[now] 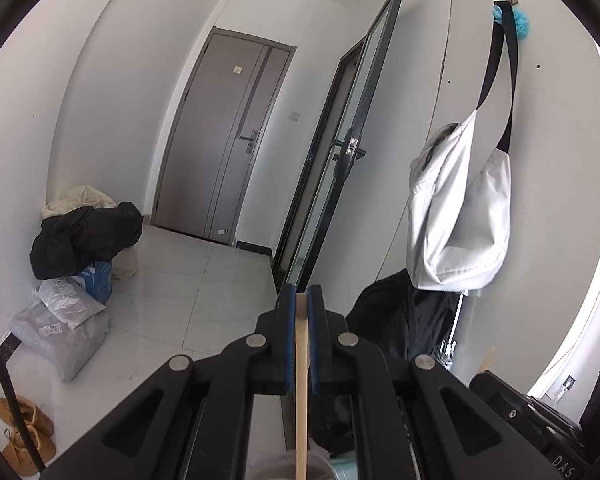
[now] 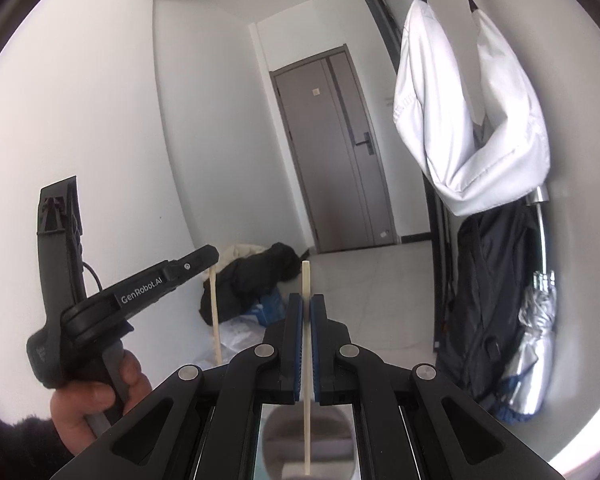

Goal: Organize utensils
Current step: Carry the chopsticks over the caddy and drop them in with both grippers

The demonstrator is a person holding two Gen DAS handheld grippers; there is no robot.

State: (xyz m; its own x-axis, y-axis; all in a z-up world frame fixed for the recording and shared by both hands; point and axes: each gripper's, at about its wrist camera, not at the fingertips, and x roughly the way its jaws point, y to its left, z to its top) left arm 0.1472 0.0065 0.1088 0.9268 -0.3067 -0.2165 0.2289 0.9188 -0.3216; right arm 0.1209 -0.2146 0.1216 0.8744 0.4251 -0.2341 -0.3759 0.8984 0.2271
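Item 1: left gripper [image 1: 302, 300], bottom centre of its view, clenched on 1 wooden chopstick [image 1: 302, 380] held upright. Item 2: right gripper [image 2: 306, 308], likewise clamping a second chopstick [image 2: 307, 360]. Both sticks apparently lifted clear for sorting; a round container [image 2: 310, 440] lies below.

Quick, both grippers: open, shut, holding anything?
Left gripper: shut on a wooden chopstick.
Right gripper: shut on a pale chopstick.
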